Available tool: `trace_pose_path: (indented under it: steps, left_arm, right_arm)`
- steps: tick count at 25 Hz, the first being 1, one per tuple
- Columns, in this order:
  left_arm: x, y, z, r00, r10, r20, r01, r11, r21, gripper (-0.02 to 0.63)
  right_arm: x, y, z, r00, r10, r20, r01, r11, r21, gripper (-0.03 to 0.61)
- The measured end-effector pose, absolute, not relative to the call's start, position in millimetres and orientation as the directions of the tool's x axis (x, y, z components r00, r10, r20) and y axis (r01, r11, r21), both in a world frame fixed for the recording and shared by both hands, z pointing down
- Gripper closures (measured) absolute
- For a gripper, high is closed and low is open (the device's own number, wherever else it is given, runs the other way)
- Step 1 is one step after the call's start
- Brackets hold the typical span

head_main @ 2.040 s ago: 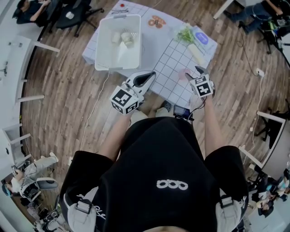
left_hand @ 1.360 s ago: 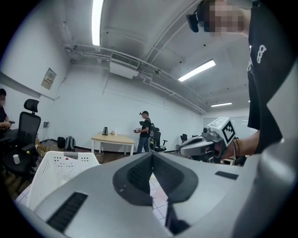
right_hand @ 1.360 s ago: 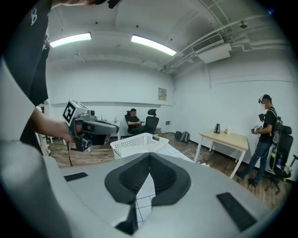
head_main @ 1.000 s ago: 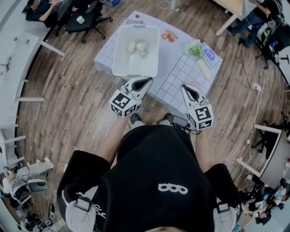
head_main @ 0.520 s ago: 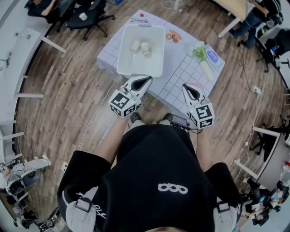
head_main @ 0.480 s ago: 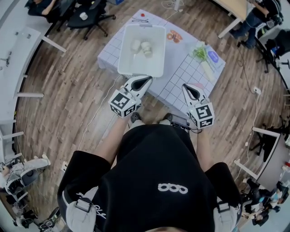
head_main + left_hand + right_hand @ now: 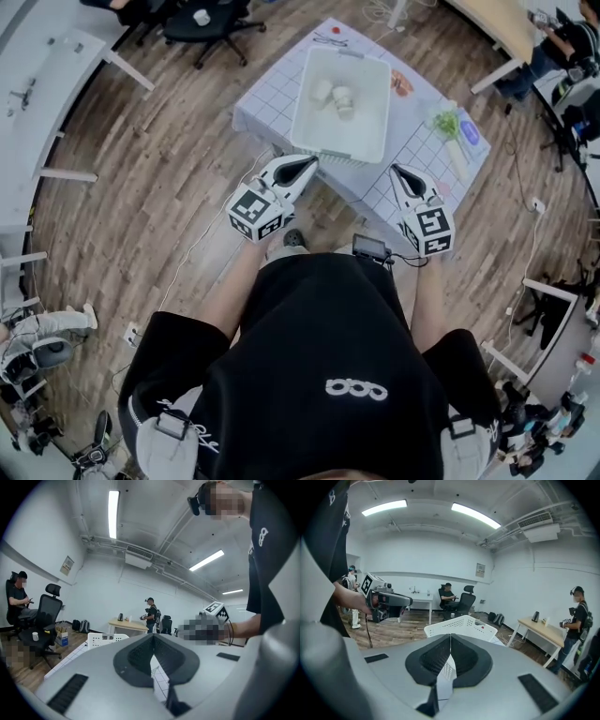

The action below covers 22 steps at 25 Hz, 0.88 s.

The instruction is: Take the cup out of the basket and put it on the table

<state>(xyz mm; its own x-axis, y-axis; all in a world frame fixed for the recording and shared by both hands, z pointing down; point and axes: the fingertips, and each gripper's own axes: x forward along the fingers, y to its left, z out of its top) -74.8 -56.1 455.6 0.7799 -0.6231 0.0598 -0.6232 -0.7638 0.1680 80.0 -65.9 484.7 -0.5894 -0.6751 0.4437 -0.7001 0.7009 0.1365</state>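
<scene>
While both tongs are held short of the bench's [image 7: 410, 141] near edge, the cup [image 7: 343, 101] lies inside the white basket [image 7: 302, 108] on the left part of the checked cloth. It is a small pale cylinder just beside a second pale piece [image 7: 322, 91] of much the same size, and it is too small from above to tell how it lies. Only the head view looks down into the basket and shows the cup. It also shows a bunch of greens [image 7: 445, 124] and a blue packet [image 7: 469, 134] at the bench's right end, well apart from the basket. The two gripper views sit low, so they show the basket's perforated side wall but not what is inside it. They do show the jaws. The left tongs [image 7: 312, 160] are closed tip to tip with nothing between the pads, and point at the basket's near rim. The right tongs [image 7: 394, 169] are likewise shut and empty, off to the right of the basket. The left gripper view catches the other gripper's marker cube [image 7: 216, 611] and a standing person [image 7: 151, 613] by a wooden table [image 7: 126, 624]. The right gripper view shows a seated person [image 7: 447, 597] in an office chair [image 7: 465, 599].
</scene>
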Motion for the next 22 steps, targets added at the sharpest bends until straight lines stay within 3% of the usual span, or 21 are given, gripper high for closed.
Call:
trace_pose_path:
  steps: [13,22]
  left_arm:
    - [-158.0,-77.1,480.6,0.761,-0.642,0.092,-0.646,-0.737,0.200,0.606]
    - [-177.7,-152.6,473.2,0.794,-0.600,0.095,-0.607,-0.774,0.183,0.606]
  right_arm:
    - [7.0,-98.8,496.3,-0.579,-0.662,0.475,-0.687,0.710,0.153,0.554]
    - [-21.2,-204.1,518.2,-0.565,-0.652,0.505,-0.695,0.706,0.135,0.554]
